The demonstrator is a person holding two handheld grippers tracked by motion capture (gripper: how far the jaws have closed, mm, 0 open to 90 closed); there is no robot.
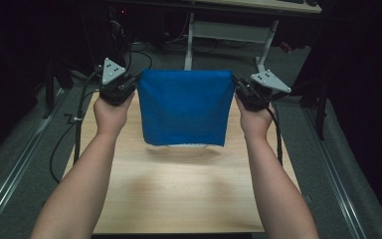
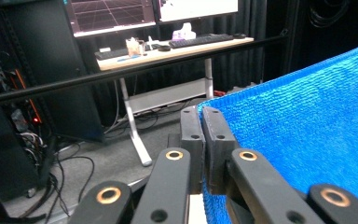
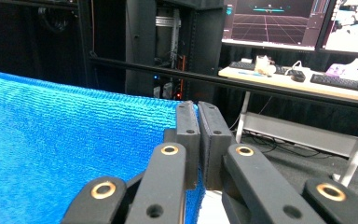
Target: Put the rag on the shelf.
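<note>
The blue cloth [image 1: 184, 107] hangs stretched between the left gripper [image 1: 134, 84] and right gripper [image 1: 237, 88], walling off the space between them. Under its hem, the wooden table [image 1: 189, 199] lies open toward the person. Beyond the far edge stands a desk frame [image 1: 229, 32].

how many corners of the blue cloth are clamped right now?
2. The left gripper pinches the blue cloth at its top left corner, the right gripper at its top right corner. The bottom edge hangs free above the table.
</note>
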